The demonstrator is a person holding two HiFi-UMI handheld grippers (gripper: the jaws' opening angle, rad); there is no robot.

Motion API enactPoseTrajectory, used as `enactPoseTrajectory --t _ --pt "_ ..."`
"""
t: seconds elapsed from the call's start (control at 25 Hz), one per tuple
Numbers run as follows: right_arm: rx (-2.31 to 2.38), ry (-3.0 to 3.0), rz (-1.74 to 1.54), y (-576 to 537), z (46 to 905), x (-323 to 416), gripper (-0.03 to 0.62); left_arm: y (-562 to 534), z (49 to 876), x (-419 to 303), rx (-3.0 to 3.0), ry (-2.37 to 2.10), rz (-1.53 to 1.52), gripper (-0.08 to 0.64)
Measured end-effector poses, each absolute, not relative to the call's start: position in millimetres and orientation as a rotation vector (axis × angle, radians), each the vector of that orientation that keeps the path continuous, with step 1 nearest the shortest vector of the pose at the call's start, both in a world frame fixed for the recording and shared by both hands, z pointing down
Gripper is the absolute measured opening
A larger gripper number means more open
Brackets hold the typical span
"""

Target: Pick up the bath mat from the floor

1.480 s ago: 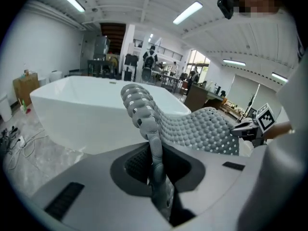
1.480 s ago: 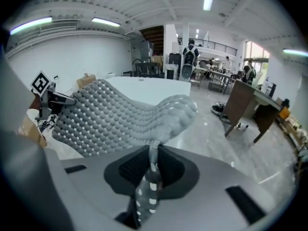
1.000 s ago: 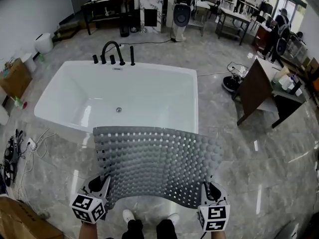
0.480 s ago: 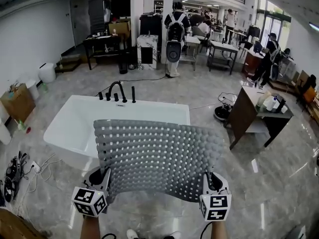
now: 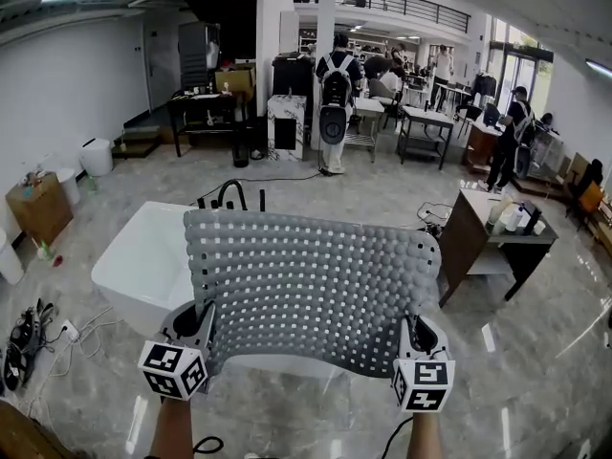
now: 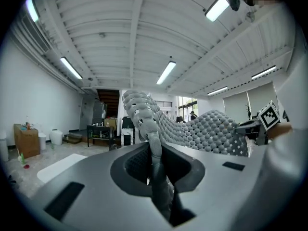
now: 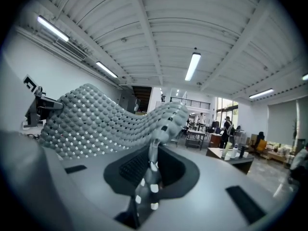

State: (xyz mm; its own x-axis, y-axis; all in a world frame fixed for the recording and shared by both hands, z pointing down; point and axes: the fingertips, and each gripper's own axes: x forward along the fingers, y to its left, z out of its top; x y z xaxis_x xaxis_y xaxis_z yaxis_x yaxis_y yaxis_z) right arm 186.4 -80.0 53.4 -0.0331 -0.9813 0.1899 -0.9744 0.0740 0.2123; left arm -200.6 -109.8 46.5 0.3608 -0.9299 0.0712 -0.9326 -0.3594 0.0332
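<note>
Up it comes! The bath mat sits higher than a second ago: back then it hung low over the bathtub with the person's shoes showing beneath it, and now it is raised in front of the room and hides most of the tub. The mat is well clear of the floor, stretched wide between the two grippers, its grey bumpy face with rows of small square holes turned toward the head camera.

The left gripper is clamped on the mat's lower left corner (its own view shows the edge pinched tight between the jaws and rising straight out of them). The right gripper bites the lower right corner the same way, jaws closed on the mat's rim. The mat sags a little between them and curls over at its top edge.

Behind it, the black faucet peeks over the mat's upper left. A wooden desk stands to the right, and a person with a backpack stands far back.
</note>
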Motion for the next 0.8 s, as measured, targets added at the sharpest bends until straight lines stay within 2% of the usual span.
enactPoseTrajectory --t 0.8 --pt "1.991 -2.062 -0.065 -62 45 181 0.064 -90 38 -195 2.595 -1.714 0.031 0.054"
